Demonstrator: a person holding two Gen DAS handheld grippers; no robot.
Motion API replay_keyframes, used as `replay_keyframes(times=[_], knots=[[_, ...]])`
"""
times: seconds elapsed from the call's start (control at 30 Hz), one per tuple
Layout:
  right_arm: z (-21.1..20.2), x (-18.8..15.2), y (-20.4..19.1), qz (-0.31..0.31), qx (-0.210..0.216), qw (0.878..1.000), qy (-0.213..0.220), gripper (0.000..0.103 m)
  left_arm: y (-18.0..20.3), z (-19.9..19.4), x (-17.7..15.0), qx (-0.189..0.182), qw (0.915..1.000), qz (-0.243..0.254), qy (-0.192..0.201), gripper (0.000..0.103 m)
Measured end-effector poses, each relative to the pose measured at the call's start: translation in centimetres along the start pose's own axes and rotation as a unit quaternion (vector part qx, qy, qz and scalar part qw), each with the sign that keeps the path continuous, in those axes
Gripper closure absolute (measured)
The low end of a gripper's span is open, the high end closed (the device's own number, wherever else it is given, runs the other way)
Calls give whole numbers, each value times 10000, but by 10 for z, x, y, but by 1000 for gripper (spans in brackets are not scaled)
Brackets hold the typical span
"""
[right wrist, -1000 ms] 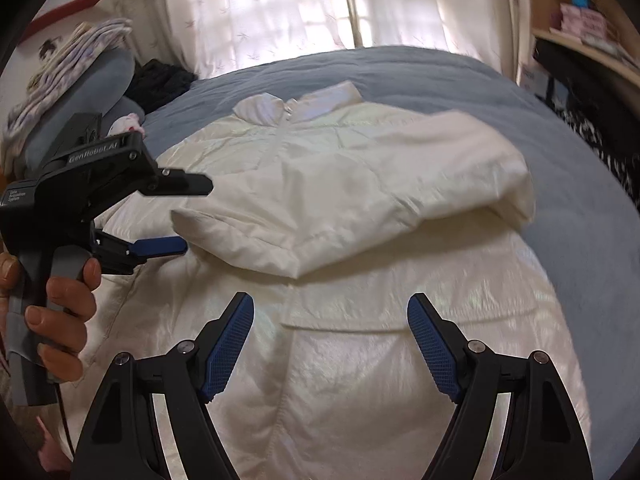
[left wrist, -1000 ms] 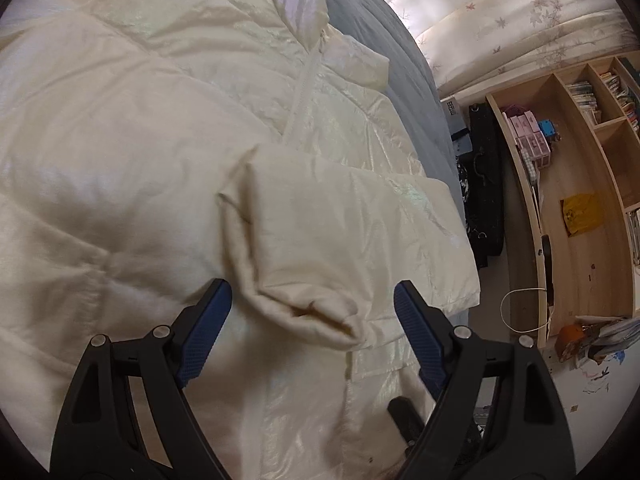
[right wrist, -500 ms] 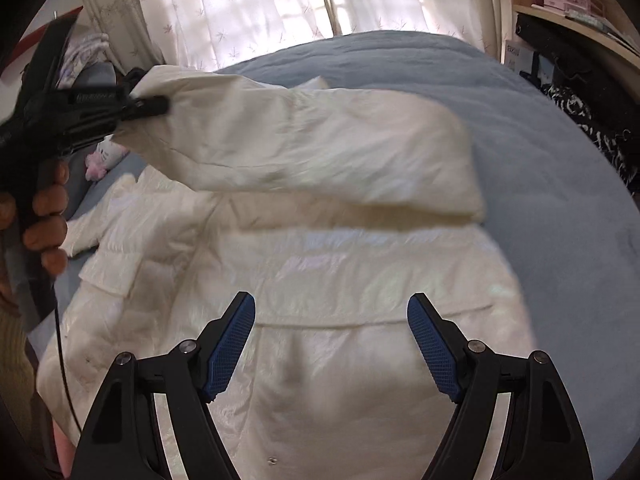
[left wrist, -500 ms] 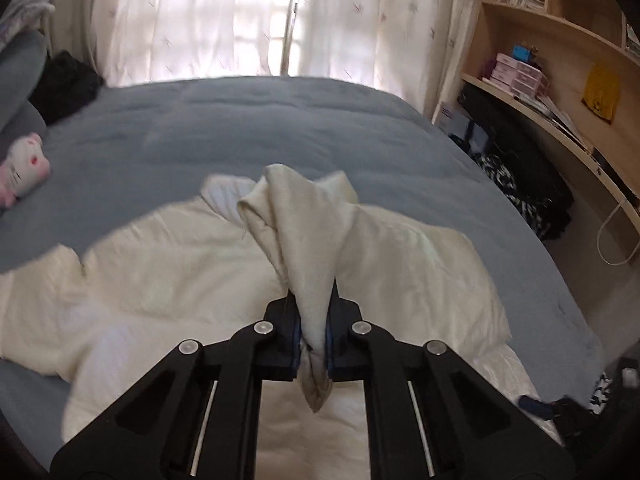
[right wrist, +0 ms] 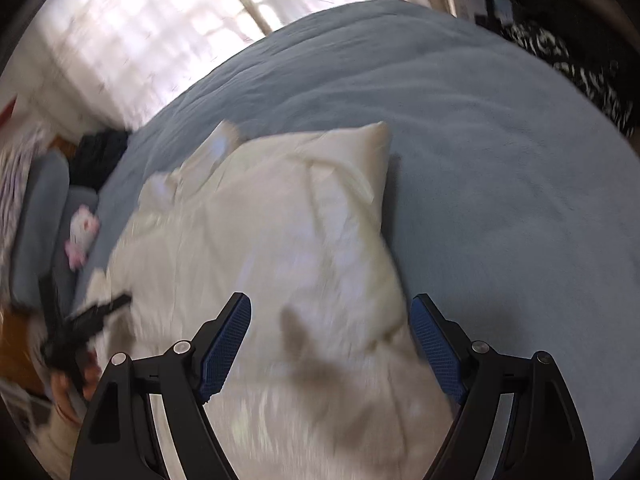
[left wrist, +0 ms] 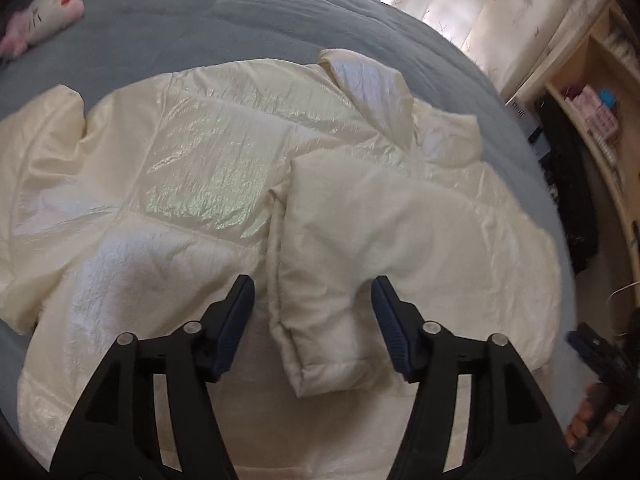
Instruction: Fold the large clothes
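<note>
A cream puffer jacket [left wrist: 192, 184] lies spread front-up on a blue-grey bed [left wrist: 208, 20]. Its right sleeve [left wrist: 332, 264] is folded across the chest, the cuff lying between my left fingers. My left gripper [left wrist: 312, 304] is open just above the cuff and holds nothing. In the right wrist view the jacket [right wrist: 280, 248] is blurred by motion. My right gripper [right wrist: 332, 336] is open and empty over the jacket's right side near its edge. The left gripper also shows in that view [right wrist: 84, 324], at the lower left.
A pink and white plush toy [left wrist: 44, 12] lies at the bed's far left, also in the right wrist view [right wrist: 82, 236] beside grey pillows [right wrist: 40, 216]. Wooden shelves [left wrist: 592, 120] and dark bags [left wrist: 576, 184] stand right of the bed. Curtains [right wrist: 152, 32] hang behind.
My left gripper held the sleeve lifted half a second ago; it has let go, opened, and the sleeve lies across the chest. My right gripper has swung right toward the jacket's edge.
</note>
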State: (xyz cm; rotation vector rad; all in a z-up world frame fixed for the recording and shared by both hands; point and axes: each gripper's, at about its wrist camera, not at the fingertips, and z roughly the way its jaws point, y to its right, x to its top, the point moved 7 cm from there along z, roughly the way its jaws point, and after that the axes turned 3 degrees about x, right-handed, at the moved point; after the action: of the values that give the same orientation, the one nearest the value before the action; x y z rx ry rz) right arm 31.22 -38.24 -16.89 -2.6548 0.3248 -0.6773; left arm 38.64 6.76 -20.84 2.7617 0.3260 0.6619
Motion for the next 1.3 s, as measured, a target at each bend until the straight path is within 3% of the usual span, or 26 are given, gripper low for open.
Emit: replay_keyframes(times=[0.23,0.37,0.4,0.43,0.47,0.5,0.53,0.6,0.73,0.83,0.9,0.97,1.0,1.13,1.3], knots=[[61,51,38,663,224,9975,-92,19,-3,19,15,37,10000,-89,2,38],[91,62,47,1083,706,9913,-247,21,1,28,21,31,9999,17,164,38],[92,63,46,1070,738,9913,-204,39,5,32,23,111,9997,103,187,45],[92,67,38,816,794,9933,-186,56,10,32,24,173,9993,239,226,61],[87,70,33,592,669,9960,-91,70,16,32,27,321,9981,440,283,70],[78,75,26,310,486,9982,167,76,22,33,30,425,9969,569,344,82],[73,77,23,176,404,9985,314,77,29,30,34,475,9948,742,508,86],[79,75,29,84,24,9994,340,77,33,28,37,611,9903,965,788,86],[82,73,30,43,-428,9990,124,56,36,50,29,1069,9837,1294,651,82],[53,82,27,-56,-774,9967,230,51,40,35,30,958,9844,1300,705,82],[21,84,21,-213,-934,9939,547,50,38,21,33,845,9858,1261,713,79],[-7,84,14,-331,-1032,9909,804,40,30,-4,37,808,9868,1105,867,79],[-20,81,12,-393,-986,9902,905,36,26,-17,40,799,9867,1019,978,79],[-30,68,-42,-837,-524,9898,1025,36,33,-52,47,596,9840,1010,1340,79],[19,47,-126,-1329,-76,9878,810,39,78,-27,29,511,9850,1197,1136,79]])
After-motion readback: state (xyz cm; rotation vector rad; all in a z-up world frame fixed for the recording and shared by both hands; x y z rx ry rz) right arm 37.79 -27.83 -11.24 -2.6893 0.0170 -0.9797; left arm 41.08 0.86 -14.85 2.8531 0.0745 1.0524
